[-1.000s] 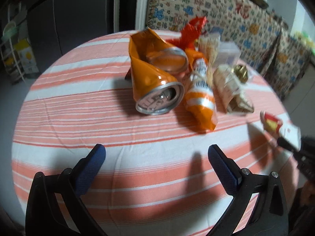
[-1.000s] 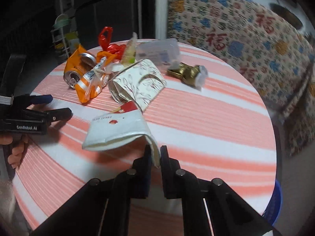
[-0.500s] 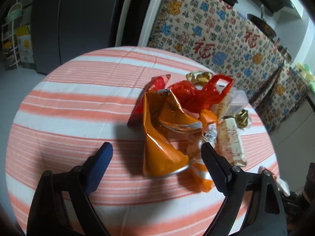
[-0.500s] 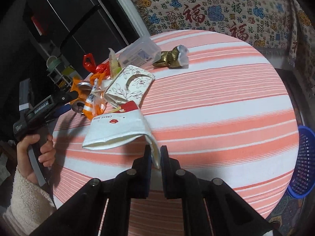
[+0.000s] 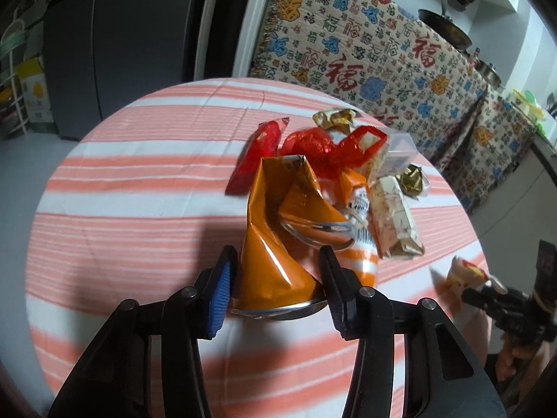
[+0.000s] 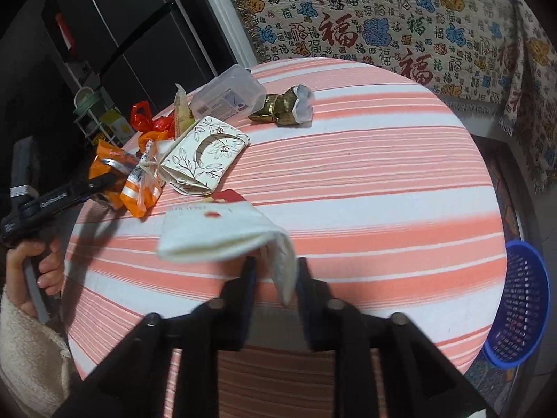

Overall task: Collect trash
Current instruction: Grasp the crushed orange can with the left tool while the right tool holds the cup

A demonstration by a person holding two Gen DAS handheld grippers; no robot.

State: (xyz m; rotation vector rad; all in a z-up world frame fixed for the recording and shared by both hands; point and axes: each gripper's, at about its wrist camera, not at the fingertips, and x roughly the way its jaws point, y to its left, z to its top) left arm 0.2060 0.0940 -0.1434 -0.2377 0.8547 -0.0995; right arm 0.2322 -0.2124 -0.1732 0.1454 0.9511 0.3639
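A crushed orange can (image 5: 275,268) lies on the striped round table (image 5: 139,209), at the near end of a trash pile. My left gripper (image 5: 276,278) straddles it, its jaws closing, and both pads meet the can's sides. From the right wrist view the left gripper (image 6: 87,188) appears at the pile's left edge. My right gripper (image 6: 275,268) hovers at the table's near edge, its jaws opening. A white paper wrapper (image 6: 222,230) with red print has a corner hanging loose between those fingers, touched by neither pad.
The pile also holds an orange-white snack bag (image 5: 362,261), a red plastic bag (image 5: 327,149), a red packet (image 5: 257,153), a floral paper box (image 6: 205,153), a clear plastic box (image 6: 226,94) and a gold wrapper (image 6: 278,108). A blue basket (image 6: 518,299) stands on the floor, right of the table.
My left gripper moved forward over the orange can and its jaws narrowed onto it. My right gripper's jaws parted and freed the white wrapper, and its view rolled.
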